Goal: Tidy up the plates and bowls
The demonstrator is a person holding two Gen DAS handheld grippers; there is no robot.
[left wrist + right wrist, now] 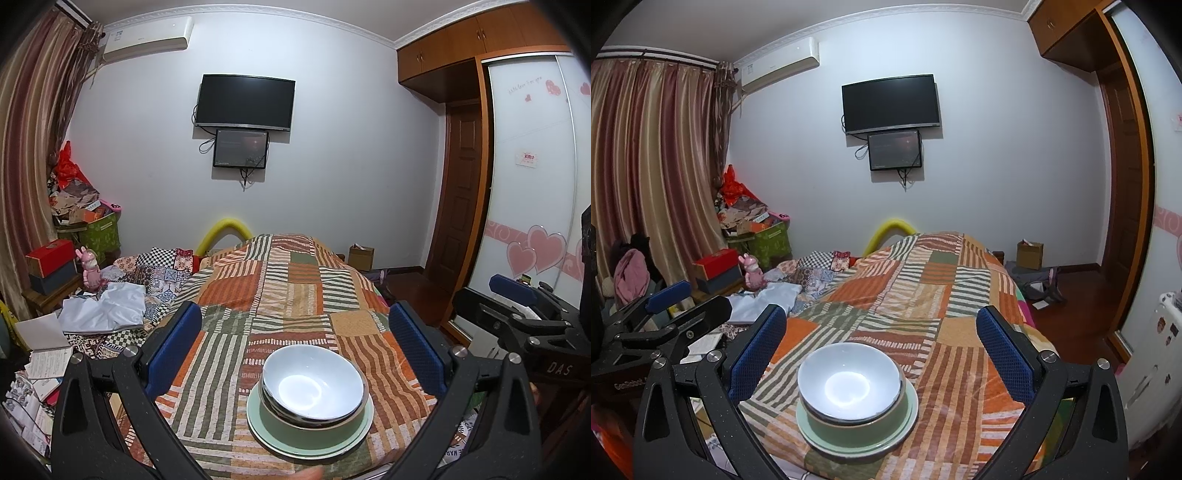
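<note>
Bed (295,280): we are working over its patchwork cover of orange, green and cream stripes; it is carrying the whole stack near its close edge.

Plate (266,435): pale green, lying flat on the cover, bottom of the stack.

Green bowl (280,419): sitting upright on the plate.

White bowl (314,384): nesting upright in the green bowl, dark rim band showing, tilting slightly. The stack looks complete; we are judging the organizing as done or nearly so.

Left gripper (295,354): we are holding its jaws spread wide, gripping nothing. The stack is lying straight ahead and below, slightly right of centre between the blue pads.

Right gripper (881,354): jaws likewise released and empty. Here the stack is lying ahead and below, left of centre. The stack is round, so it has no long axis to line up with; neither gripper is looking clearly nearer.

Writing: "DAS" is showing on the right gripper's body in the left view; lettering on the left gripper's body in the right view is reading roughly "GenRobot", partly cut off.
</note>
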